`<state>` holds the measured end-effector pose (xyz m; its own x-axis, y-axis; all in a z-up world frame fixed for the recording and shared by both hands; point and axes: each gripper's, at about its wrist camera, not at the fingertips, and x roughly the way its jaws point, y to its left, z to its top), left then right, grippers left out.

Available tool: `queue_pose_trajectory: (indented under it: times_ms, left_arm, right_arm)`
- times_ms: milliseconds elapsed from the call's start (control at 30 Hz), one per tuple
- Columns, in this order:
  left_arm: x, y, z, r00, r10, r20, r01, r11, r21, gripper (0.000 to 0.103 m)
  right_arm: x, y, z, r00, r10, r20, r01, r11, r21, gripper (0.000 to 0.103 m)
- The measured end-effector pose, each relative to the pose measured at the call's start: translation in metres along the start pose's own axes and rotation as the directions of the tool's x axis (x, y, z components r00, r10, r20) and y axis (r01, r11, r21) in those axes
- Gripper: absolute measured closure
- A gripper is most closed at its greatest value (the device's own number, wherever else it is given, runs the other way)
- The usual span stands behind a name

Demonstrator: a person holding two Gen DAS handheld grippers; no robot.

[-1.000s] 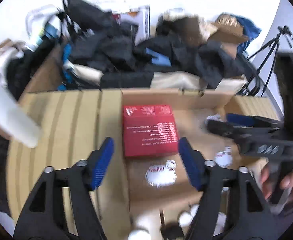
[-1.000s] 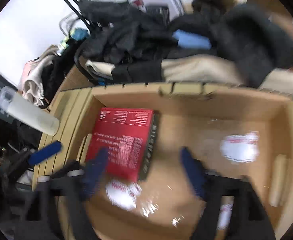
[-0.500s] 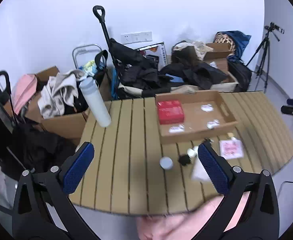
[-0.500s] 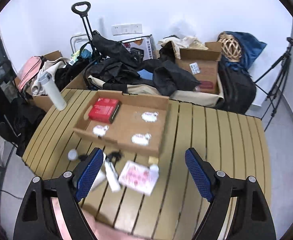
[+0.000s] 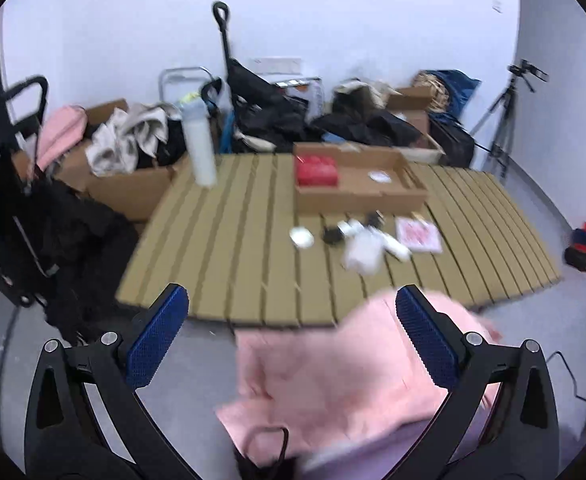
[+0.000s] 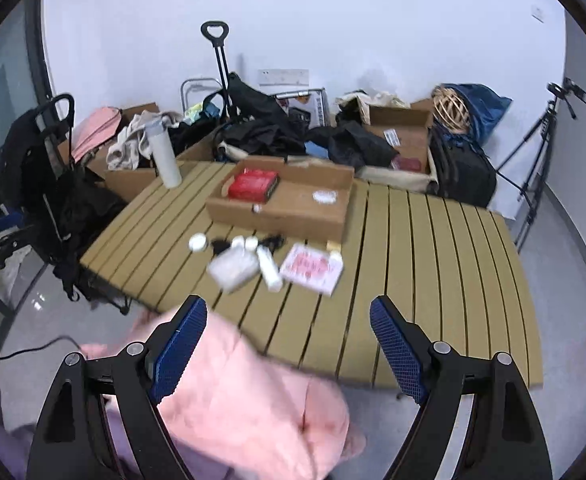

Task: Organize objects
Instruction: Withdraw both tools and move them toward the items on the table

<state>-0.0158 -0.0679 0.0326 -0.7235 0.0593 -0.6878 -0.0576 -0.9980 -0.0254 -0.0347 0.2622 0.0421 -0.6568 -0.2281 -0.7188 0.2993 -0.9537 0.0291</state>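
Cardboard tray (image 6: 281,216) sits mid-worktop (image 6: 433,264), loose bottles (image 6: 271,266) and a pink packet (image 6: 313,268) scattered just before it. Both tools, left (image 5: 293,340) and right (image 6: 289,344), hang spread, empty, well apart from them; a hasty reach could knock bottles rolling off.

Box (image 6: 253,186) in tray (image 6: 277,220); bottle (image 6: 165,156) left, on table (image 6: 433,280).

Bright, even, cool room light, with hardly a shadow on the white wall (image 6: 333,20). Motion blur smears both views (worst in the pink fabric (image 5: 345,380)), and fisheye bends the edges into dark corners.
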Motion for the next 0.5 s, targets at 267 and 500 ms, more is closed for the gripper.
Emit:
queue_pose_trajectory:
  times_ms: [267,500]
  left_arm:
    - [0.006,-0.006,-0.043,0.995,-0.062,-0.082,0.059,0.997,-0.045,0.0]
    - [0.02,-0.006,-0.049,0.993,-0.05,-0.105,0.046,0.998,-0.041,0.0]
  right_arm:
    - [0.013,0.006,-0.069,0.993,0.086,-0.083,-0.077,0.991,0.107,0.016]
    - [0.01,-0.004,-0.067,0.999,0.041,-0.005,-0.04,0.986,0.162,0.016]
